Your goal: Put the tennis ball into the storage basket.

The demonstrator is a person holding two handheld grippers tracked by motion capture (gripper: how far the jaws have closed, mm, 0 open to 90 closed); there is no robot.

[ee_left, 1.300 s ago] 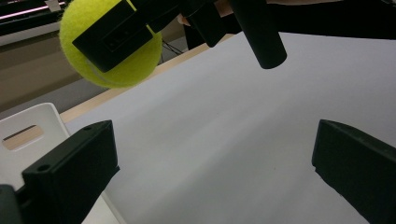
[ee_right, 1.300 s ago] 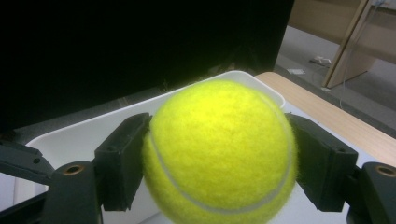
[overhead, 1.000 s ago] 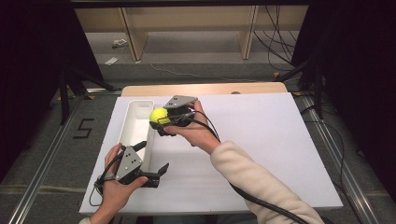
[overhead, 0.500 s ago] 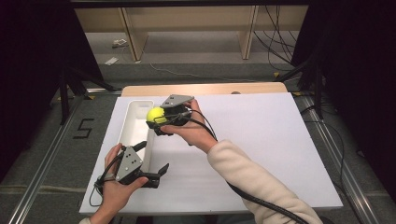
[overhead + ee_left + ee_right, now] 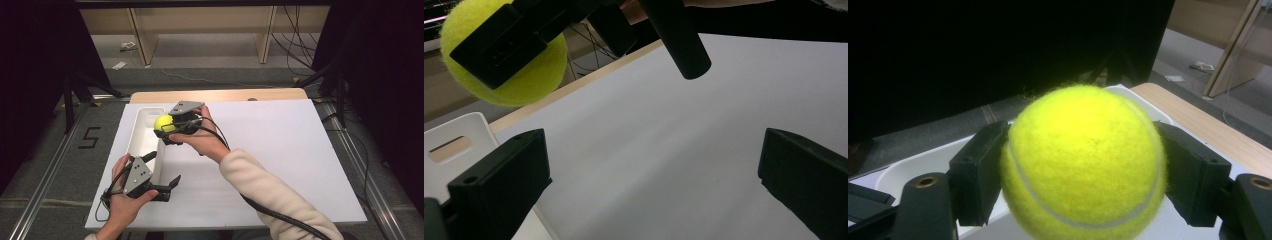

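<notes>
A yellow tennis ball [image 5: 163, 123] is held in the air over the right rim of the long white tray [image 5: 143, 134]. My right gripper [image 5: 166, 129] is shut on it, both pads pressed against the ball [image 5: 1083, 165]. In the left gripper view the same ball [image 5: 499, 60] hangs at the upper left, clamped by the other gripper's jaw. My left gripper [image 5: 167, 175] rests low on the white table near the tray's front end, open, with nothing between its fingers [image 5: 504, 185].
The white table top [image 5: 280, 155] stretches wide to the right of the hands. A bare wooden strip [image 5: 220, 95] runs along its far edge. Black cables [image 5: 220, 137] trail from the right gripper along the sleeve. Dark curtains and a floor rail flank the table.
The right gripper with the ball has edged slightly left and farther over the tray's rim. The left gripper has stayed in place.
</notes>
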